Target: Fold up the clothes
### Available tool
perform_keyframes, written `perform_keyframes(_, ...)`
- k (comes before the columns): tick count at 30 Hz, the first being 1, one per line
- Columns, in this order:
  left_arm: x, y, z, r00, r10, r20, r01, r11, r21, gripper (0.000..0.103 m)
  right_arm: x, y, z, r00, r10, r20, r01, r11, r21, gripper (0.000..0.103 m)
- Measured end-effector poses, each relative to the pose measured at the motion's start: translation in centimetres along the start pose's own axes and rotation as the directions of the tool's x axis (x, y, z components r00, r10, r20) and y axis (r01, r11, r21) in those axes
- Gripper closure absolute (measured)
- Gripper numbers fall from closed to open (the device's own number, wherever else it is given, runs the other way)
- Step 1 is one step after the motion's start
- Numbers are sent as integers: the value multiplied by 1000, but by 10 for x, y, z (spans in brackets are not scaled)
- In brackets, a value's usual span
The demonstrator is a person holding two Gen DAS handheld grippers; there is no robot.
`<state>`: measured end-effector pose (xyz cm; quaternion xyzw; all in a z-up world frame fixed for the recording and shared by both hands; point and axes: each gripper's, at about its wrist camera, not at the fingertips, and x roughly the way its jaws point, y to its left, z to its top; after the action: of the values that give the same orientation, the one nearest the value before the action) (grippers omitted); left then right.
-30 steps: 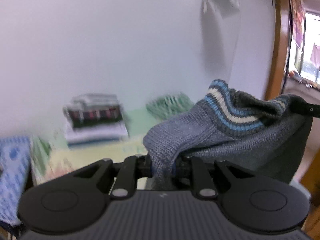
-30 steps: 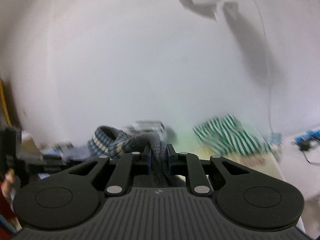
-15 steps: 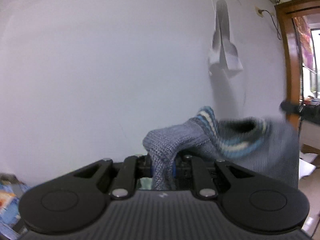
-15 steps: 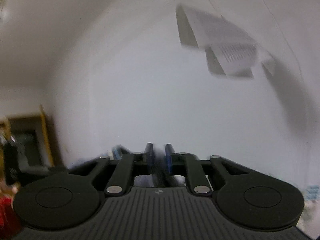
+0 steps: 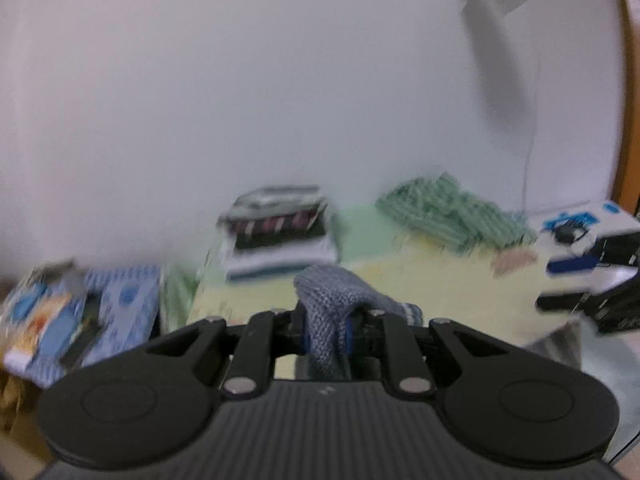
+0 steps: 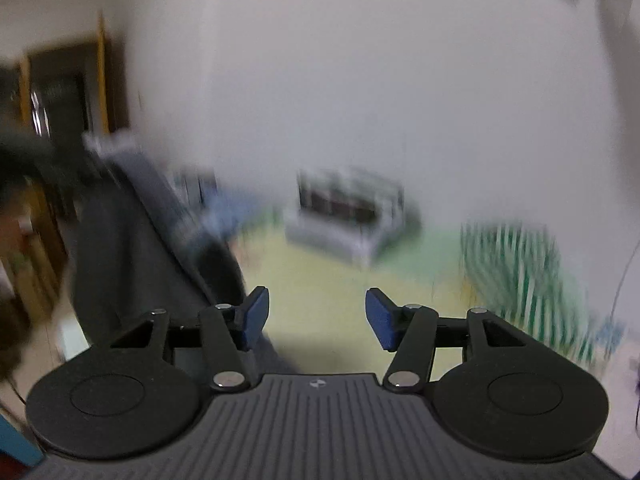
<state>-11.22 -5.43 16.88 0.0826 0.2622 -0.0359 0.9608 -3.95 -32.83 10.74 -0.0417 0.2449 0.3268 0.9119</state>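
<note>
Sweater point(image 5: 332, 300): grey-blue ribbed knit, soft and bunched; a fold of it rises as a rounded hump between the fingers of the left gripper point(image 5: 329, 326), with a striped cuff edge showing just right of the fold. Its dark grey body point(image 6: 132, 264) hangs as a long blurred drape at the left of the right wrist view, above the near edge of the bed.

Left gripper: black plastic linkage with blue pads, pressed together on the sweater fold.

Right gripper point(image 6: 318, 318): same build, blue pads point(image 6: 380, 320) spread wide with nothing between them; the sweater drape lies just left of its left finger.

Bed point(image 5: 440, 280): flat surface under a pale yellow and green sheet, serving as landmark.

Pile of folded clothes point(image 5: 280, 236): squared stack, striped and white layers, at the far side of the bed against the wall.

Green striped cloth point(image 5: 452, 212): rumpled, at the far right of the bed.

Blue patterned fabric point(image 5: 124, 300): off the bed's left edge.

Wall point(image 5: 280, 80): plain white, smooth.
</note>
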Motion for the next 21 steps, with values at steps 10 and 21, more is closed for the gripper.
perform_keyframes(10, -18, 39, -66, 996, 12, -92, -11, 1000, 14, 80, 109, 31, -27, 973, 21, -230, -19, 1000, 12, 45)
perform_keyframes(21, 6, 109, -93, 979, 68, -194, -92, 989, -114, 77, 176, 30, -46, 933, -91, -349, 90, 996, -18, 41)
